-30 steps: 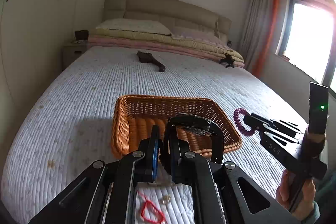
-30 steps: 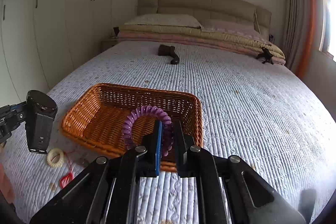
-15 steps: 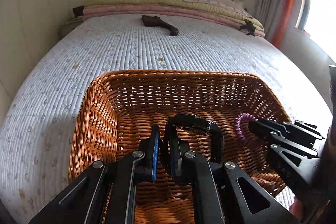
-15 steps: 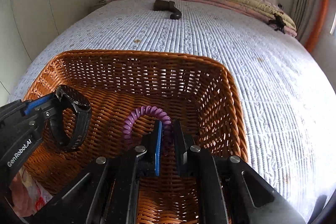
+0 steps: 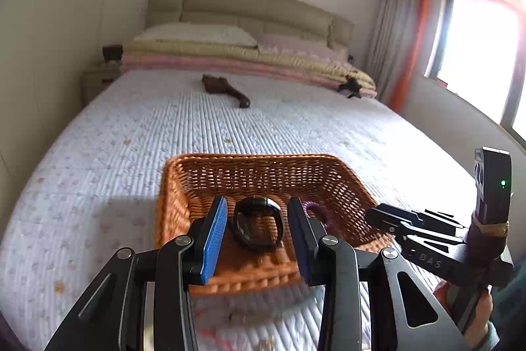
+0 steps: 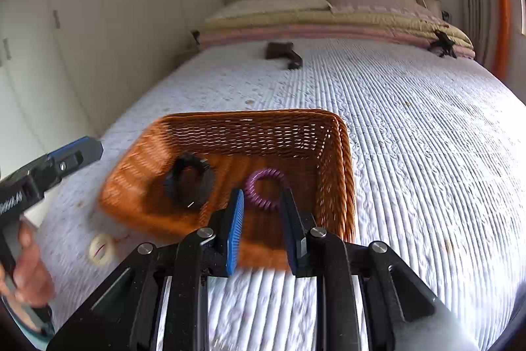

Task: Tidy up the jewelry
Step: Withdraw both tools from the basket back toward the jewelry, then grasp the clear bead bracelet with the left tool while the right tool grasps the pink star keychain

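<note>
Both my tongs are spread and carry nothing: left tongs (image 5: 257,231), right tongs (image 6: 261,221). The black watch (image 5: 258,227) and purple coil bracelet (image 6: 265,189) lie in the wicker basket (image 6: 332,134), just ahead of the tips. I judge the next move is lifting clear without snagging the rim, then reaching for the pale ring (image 6: 100,249) on the bed, left of the right tongs.

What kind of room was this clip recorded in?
A home bedroom, most likely. The wicker basket sits on a made bed with a padded headboard and pillows stacked at the far end. Built-in wardrobe doors line one wall, and a curtained window is opposite.
</note>
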`<state>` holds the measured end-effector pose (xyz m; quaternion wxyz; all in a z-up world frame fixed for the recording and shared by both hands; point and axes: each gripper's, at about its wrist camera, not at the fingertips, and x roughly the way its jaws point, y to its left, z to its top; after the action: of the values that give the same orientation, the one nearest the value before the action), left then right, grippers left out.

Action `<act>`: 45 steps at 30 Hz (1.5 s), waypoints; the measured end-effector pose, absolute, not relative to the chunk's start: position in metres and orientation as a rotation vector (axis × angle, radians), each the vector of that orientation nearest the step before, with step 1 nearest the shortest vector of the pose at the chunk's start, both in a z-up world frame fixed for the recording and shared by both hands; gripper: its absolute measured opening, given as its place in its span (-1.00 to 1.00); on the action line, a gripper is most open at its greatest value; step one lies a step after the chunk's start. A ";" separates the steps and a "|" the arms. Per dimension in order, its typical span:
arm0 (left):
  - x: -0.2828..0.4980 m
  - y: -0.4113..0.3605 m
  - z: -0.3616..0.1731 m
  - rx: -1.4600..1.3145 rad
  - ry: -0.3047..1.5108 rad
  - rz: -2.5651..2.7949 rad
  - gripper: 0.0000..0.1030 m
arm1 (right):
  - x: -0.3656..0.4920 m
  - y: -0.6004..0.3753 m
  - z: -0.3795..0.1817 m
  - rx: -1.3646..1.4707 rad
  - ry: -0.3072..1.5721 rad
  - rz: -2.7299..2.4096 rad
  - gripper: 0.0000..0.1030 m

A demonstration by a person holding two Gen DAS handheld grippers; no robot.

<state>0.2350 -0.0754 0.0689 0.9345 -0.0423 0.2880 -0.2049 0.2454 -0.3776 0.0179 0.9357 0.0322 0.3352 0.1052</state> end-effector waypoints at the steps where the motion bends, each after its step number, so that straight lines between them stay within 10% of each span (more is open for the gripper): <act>1: 0.220 -0.067 0.074 -0.089 0.568 -0.421 -0.16 | 0.227 -0.377 0.021 0.066 0.659 0.242 -0.45; 12: 0.055 -0.010 0.048 -0.240 0.483 -0.465 -0.09 | 0.079 -0.369 -0.009 0.119 0.535 0.227 -0.33; 15: 0.031 -0.014 0.026 -0.227 0.478 -0.484 -0.09 | 0.062 -0.360 -0.021 0.067 0.518 0.198 -0.01; 35: 0.030 -0.047 -0.056 -0.083 0.726 -0.498 -0.10 | 0.091 -0.354 -0.056 0.046 0.719 0.175 -0.05; 45: 0.028 -0.051 -0.057 -0.078 0.755 -0.524 -0.10 | 0.103 -0.346 -0.066 0.017 0.780 0.199 -0.41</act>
<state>0.0278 -0.0510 -0.0572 0.8956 -0.0376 0.3643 -0.2526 0.1030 -0.3460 -0.0657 0.9201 0.0083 0.3795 0.0969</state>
